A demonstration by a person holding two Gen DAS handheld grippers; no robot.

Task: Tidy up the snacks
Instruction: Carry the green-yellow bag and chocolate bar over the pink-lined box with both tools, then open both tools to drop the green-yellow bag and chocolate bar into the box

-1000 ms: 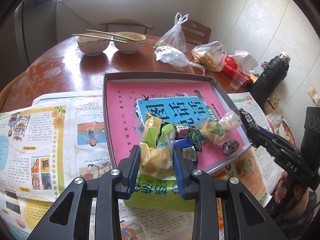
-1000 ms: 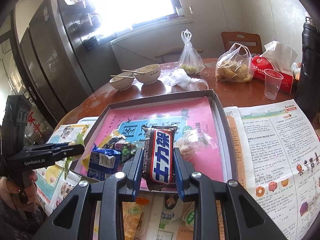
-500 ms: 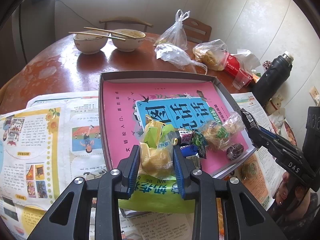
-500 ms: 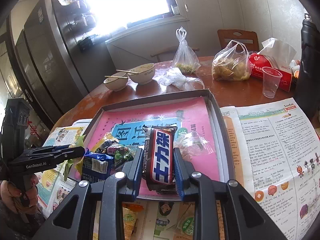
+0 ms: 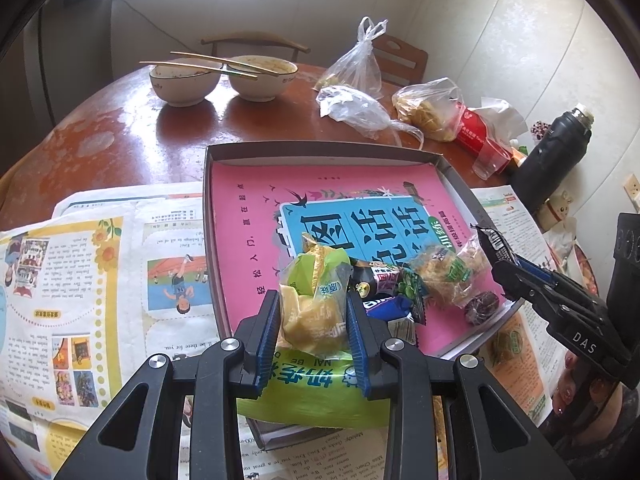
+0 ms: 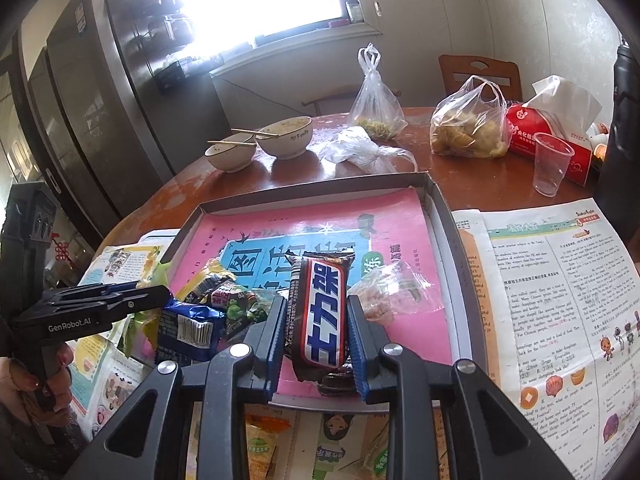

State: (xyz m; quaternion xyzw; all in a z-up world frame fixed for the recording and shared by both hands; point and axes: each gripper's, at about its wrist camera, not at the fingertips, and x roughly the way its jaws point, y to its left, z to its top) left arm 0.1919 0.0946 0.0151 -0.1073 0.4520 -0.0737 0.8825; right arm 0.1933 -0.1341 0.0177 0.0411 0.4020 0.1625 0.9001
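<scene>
My left gripper (image 5: 313,322) is shut on a yellow-green snack packet (image 5: 312,304) and holds it over the near edge of the grey tray (image 5: 316,150), which is lined with a pink book. My right gripper (image 6: 317,334) is shut on a brown Snickers bar (image 6: 322,312) over the tray's near side (image 6: 436,216). In the tray lie a blue packet (image 6: 188,330), a green-and-dark packet (image 6: 236,304) and a clear bag of biscuits (image 5: 448,276). A green packet (image 5: 316,394) lies under my left gripper. The right gripper shows in the left wrist view (image 5: 516,270).
Newspapers (image 5: 100,272) cover the table on both sides of the tray. Behind it stand two bowls with chopsticks (image 5: 224,78), plastic bags of food (image 6: 466,128), a plastic cup (image 6: 552,164), a red tissue pack (image 6: 540,128) and a black flask (image 5: 552,156).
Both grippers have moved slightly forward over the tray with their snacks held. Nothing has been let go.
</scene>
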